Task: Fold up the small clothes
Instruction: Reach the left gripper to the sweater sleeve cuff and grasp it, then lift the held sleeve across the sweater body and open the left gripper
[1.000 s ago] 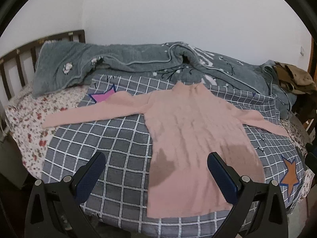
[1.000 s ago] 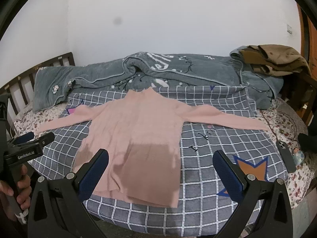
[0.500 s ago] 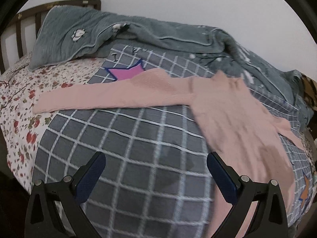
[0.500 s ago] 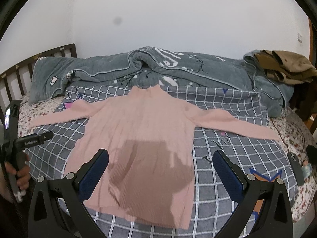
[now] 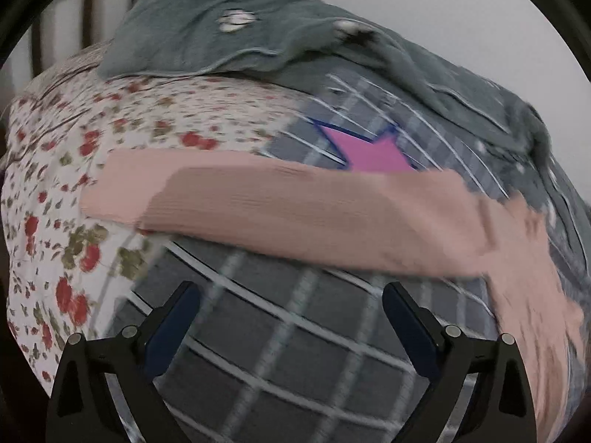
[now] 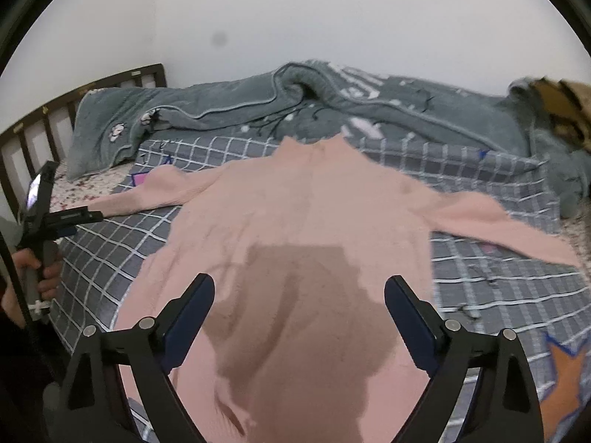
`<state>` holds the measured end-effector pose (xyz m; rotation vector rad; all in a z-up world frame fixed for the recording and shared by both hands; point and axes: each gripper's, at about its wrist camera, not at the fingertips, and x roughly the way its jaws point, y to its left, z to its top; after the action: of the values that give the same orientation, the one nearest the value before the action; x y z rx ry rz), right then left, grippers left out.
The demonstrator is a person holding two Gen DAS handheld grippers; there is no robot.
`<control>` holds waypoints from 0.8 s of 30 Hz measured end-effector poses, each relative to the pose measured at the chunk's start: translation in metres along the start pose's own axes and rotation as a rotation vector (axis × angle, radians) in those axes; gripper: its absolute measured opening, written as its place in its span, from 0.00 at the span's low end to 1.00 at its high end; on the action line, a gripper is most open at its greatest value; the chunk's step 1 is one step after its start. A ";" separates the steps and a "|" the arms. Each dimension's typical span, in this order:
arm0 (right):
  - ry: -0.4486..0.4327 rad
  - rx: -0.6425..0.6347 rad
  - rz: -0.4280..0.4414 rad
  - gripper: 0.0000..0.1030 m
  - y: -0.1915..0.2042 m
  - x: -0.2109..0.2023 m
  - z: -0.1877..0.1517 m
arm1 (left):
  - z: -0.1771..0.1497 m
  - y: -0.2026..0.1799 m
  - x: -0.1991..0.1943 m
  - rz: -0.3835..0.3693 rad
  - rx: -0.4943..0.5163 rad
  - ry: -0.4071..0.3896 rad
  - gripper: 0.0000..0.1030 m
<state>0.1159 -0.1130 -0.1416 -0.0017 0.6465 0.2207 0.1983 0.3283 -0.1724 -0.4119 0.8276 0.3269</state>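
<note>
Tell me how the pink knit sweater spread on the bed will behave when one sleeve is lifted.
The pink knit sweater will probably droop: it lies limp and flat, following the grey checked blanket. Its long sleeve will likely trail and drag the body. The soft ribbed knit looks stretchy, so it may sag.

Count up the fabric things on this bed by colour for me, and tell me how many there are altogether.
Pink: 1, the sweater lying spread flat
Grey with white checks: 1, the cover under the sweater
Plain grey: 1, the plush blanket bunched along the wall
White with red flowers: 1, the sheet
Brown: 1, the garment heaped at the far right
Total: 5
</note>
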 end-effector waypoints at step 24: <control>-0.017 0.036 -0.016 0.75 -0.071 0.067 0.032 | 0.064 0.023 -0.001 0.229 -0.123 -0.135 0.06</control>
<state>0.2012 -0.1664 -0.1605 0.0300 0.6329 0.1932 0.2288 0.3789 -0.1379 -0.4057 0.7251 0.6143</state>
